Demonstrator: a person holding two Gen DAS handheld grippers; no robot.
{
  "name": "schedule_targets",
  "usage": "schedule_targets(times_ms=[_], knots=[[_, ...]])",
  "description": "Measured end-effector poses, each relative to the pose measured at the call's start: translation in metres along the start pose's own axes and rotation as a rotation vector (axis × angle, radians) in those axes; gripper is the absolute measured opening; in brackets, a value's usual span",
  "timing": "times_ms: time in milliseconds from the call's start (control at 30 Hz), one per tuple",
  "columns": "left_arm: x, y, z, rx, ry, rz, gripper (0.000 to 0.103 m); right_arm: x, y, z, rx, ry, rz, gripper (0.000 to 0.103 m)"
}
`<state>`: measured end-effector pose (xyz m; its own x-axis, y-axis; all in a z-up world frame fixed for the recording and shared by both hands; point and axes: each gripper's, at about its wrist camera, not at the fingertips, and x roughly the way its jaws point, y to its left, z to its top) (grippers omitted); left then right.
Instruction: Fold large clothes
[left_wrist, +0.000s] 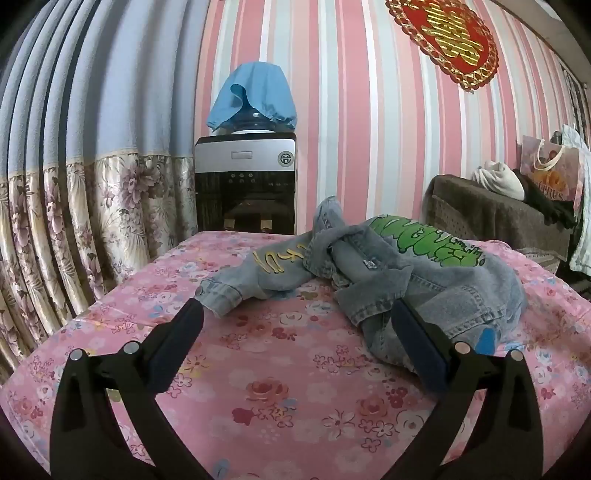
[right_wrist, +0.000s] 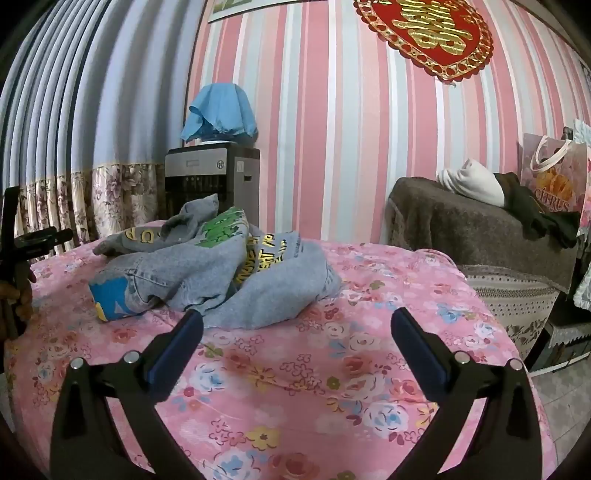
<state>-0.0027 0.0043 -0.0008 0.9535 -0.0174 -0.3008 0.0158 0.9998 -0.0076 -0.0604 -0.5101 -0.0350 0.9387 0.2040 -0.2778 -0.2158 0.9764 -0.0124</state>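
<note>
A crumpled light-blue denim jacket (left_wrist: 388, 273) with green and yellow lettering lies in a heap on the pink floral bed cover (left_wrist: 280, 387). My left gripper (left_wrist: 297, 314) hovers open just short of the heap, its right finger (left_wrist: 417, 339) overlapping the jacket's near hem, nothing between the fingers. In the right wrist view the jacket (right_wrist: 207, 273) lies ahead and to the left. My right gripper (right_wrist: 297, 317) stands open over the bare cover, its left finger (right_wrist: 177, 343) near the jacket's edge. The left gripper's body and a hand (right_wrist: 18, 266) show at the left edge.
A water dispenser (left_wrist: 245, 181) with a blue cloth over its bottle stands beyond the bed by the curtain (left_wrist: 74, 184). A brown-covered piece of furniture (right_wrist: 480, 229) at the right carries white and dark clothes and a gift bag (right_wrist: 554, 177). Striped wall behind.
</note>
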Motion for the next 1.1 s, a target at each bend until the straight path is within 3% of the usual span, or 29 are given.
schedule_targets(times_ms=[667,867,967,1100], knots=[[0.003,0.000,0.001,-0.014,0.006,-0.004,0.100,0.004,-0.006,0.005,0.027,-0.009,-0.030,0.101],[0.000,0.019,0.001,-0.110,0.006,-0.067,0.100,0.008,-0.005,0.008,0.070,-0.007,-0.055,0.101],[0.004,0.033,0.002,-0.133,0.048,-0.059,0.100,0.015,0.009,0.018,0.107,0.024,-0.035,0.101],[0.006,0.046,0.015,-0.060,0.060,-0.009,0.100,0.023,0.053,0.039,0.077,0.048,0.013,0.101]])
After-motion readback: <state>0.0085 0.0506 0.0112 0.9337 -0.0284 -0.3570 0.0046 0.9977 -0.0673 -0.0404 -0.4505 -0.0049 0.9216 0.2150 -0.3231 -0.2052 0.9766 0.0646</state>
